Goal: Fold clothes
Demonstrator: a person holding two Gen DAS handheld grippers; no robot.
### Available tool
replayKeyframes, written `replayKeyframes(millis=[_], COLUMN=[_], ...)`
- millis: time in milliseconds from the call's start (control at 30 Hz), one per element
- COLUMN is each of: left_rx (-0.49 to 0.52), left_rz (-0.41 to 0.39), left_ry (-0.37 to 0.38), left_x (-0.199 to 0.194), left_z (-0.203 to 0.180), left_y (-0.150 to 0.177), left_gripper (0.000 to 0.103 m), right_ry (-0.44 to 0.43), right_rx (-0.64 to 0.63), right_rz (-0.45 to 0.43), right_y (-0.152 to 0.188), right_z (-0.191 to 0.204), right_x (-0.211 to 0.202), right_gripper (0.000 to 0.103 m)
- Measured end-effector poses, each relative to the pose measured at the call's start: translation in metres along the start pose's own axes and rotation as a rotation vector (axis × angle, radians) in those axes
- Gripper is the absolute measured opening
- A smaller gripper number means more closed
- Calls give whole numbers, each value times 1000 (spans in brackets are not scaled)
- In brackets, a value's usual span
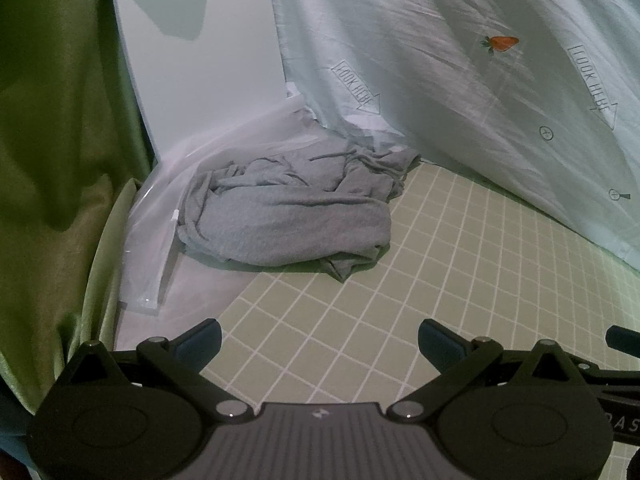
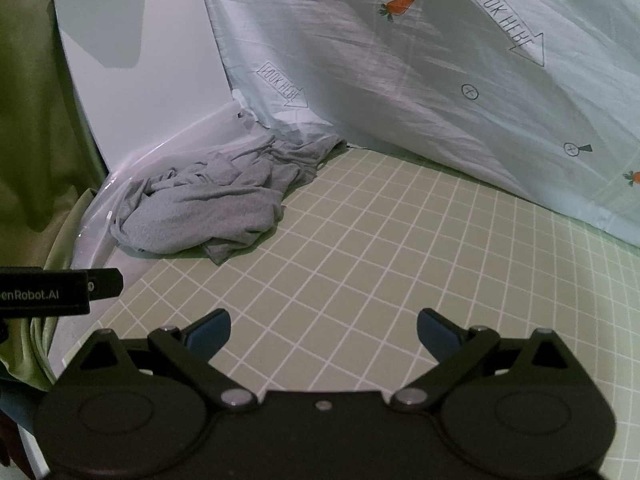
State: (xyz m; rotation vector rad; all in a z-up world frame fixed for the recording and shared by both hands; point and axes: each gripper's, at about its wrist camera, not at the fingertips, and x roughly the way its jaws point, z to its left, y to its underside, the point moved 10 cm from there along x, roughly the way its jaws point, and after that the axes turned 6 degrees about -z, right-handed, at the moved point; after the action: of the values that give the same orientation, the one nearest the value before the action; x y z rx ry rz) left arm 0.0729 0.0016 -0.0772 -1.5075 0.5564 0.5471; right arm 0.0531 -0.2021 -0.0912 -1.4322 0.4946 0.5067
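A crumpled grey garment (image 1: 288, 212) lies in a heap at the far left of the green grid mat (image 1: 420, 288), partly on a clear plastic bag (image 1: 160, 240). It also shows in the right wrist view (image 2: 200, 208), on the mat (image 2: 380, 260). My left gripper (image 1: 320, 340) is open and empty, hovering over the mat in front of the garment. My right gripper (image 2: 324, 332) is open and empty, further back and to the right of the heap. The left gripper's body (image 2: 60, 286) shows at the left edge of the right wrist view.
A pale blue sheet (image 1: 460, 80) printed with carrots and "LOOK HERE" arrows hangs behind the mat. A white panel (image 1: 208, 60) stands at the back left. Green fabric (image 1: 52, 160) drapes along the left side.
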Motion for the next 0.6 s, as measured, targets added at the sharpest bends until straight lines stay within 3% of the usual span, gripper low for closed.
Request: replayKeyframes(millis=[600], left_rx=[-32], left_rz=[67], left_ry=[-22], left_x=[18], left_z=[11], left_y=[9], left_gripper=[103], right_ry=[3], right_rx=[7], right_rz=[41], right_y=[6], right_z=[1], right_x=[15], right_gripper=[101])
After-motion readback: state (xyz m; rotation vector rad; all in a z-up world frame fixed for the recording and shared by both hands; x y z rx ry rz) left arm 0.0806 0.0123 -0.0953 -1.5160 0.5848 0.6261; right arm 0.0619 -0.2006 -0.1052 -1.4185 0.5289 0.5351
